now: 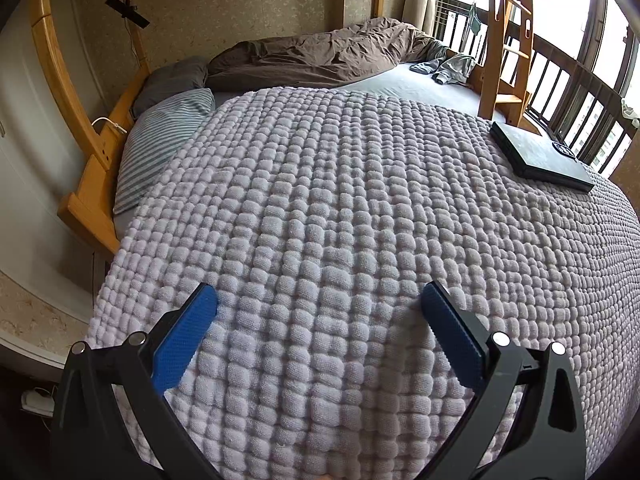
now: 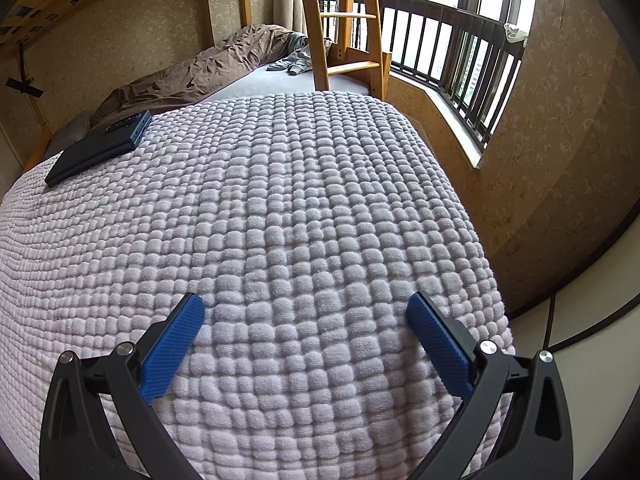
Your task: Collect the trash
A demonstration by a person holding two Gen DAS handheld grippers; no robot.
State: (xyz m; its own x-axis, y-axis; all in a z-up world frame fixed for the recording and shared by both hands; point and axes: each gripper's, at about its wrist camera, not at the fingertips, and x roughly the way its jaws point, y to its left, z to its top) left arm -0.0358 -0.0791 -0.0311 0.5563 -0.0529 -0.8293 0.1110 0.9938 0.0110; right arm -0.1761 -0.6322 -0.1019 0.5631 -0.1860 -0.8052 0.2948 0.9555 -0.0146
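No trash shows in either view. My left gripper (image 1: 319, 300) hovers open over the near end of a bumpy lilac blanket (image 1: 340, 208) spread on a bed, with nothing between its blue pads. My right gripper (image 2: 306, 308) is open too, above the same blanket (image 2: 280, 200) near its right edge, and holds nothing. A flat black laptop-like case (image 1: 540, 156) lies on the blanket, to the right in the left wrist view. In the right wrist view the case (image 2: 100, 146) lies far left.
A brown duvet (image 1: 316, 56) and grey clothing (image 1: 448, 66) lie at the far end of the bed. A striped pillow (image 1: 160, 144) sits at left. A wooden ladder (image 2: 344, 24) and dark window railing (image 2: 452, 52) stand beyond. Wallpapered wall drops off right of the bed.
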